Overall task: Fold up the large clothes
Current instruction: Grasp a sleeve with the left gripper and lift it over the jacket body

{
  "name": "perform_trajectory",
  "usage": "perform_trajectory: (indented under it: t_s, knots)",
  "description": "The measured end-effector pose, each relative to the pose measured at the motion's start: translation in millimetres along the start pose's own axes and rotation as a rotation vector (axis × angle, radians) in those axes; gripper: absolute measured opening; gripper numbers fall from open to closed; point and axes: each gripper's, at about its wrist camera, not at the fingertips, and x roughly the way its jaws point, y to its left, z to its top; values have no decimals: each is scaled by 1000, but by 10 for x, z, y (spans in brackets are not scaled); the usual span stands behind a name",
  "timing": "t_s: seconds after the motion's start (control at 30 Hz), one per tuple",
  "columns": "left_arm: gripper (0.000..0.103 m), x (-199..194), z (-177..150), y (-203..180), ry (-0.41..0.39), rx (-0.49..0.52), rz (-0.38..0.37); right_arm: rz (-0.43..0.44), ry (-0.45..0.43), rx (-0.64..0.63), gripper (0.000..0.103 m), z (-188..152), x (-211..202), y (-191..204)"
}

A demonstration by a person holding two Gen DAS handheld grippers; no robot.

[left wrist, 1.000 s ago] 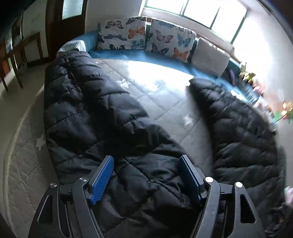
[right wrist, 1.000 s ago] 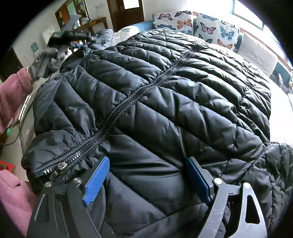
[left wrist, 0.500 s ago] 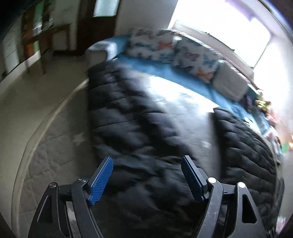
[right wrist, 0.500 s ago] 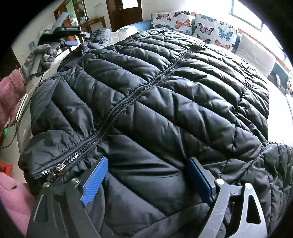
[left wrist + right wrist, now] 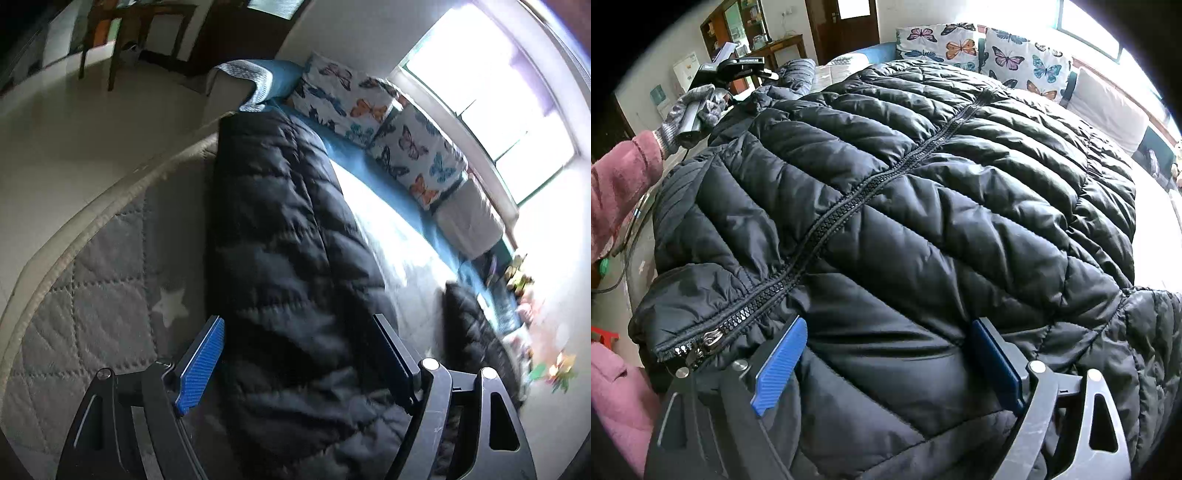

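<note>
over the last second our left tool has swung up and out toward the left edge of the bed. a second ago it hovered over the middle of the black puffer jacket; now it looks along the jacket's left sleeve, which lies stretched up the bed's left side toward the butterfly pillows, with bare star-quilted mattress showing just beside it. that view is motion-blurred, so we judge the tool to be mid-travel. its blue pads are spread wide, with the sleeve between them, and grip nothing.

our right tool has barely shifted. it hovers over the collar end of the jacket, close to the near edge of the bed, beside the zipper pull. its pads are spread too, pinching nothing. in the right view the gloved left hand holds its tool over the far left side of the jacket.

the jacket lies front up, zipped, spread across most of the bed, with no fold made. we read the left tool's move as lining up on the sleeve, likely to bring it across the body as a first fold. the slick puffy fabric may slip from a shallow pinch.
</note>
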Motion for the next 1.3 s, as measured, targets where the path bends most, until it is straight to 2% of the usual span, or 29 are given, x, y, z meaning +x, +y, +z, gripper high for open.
perform_trajectory:
  t_s: [0.1,0.3,0.43,0.5,0.57,0.63,0.7,0.8,0.87,1.1,1.3]
  knots:
    - [84,-32,114,127,-27,-50,5,0,0,0,99,4,3,-2]
    - [82,86,386,253,-25,-102,40,4,2,-1,99,12,6,-3]
    - [81,224,620,409,-28,-170,-19,4,2,-1,99,13,7,-1]
    - [79,283,704,470,-19,-206,-78,4,2,-2,99,10,5,-7]
    - [67,348,768,533,-15,-248,-123,4,2,-3,99,10,5,-6]
    - [34,432,797,599,13,-277,-162,3,0,-4,99,10,5,-8]
    - [23,452,802,636,7,-300,-185,5,-3,-3,99,5,1,-16]
    - [11,307,833,543,-45,-258,-196,1,-6,-5,99,-2,-4,-14]
    - [8,133,872,408,-70,-218,-228,0,-7,-7,99,-2,-3,-13]
    - [6,-669,928,-280,-157,-63,-357,-7,-15,-6,99,-14,-15,-6]
    - [6,-1442,683,-1107,-212,112,-458,-19,-19,-6,99,-23,-43,6]
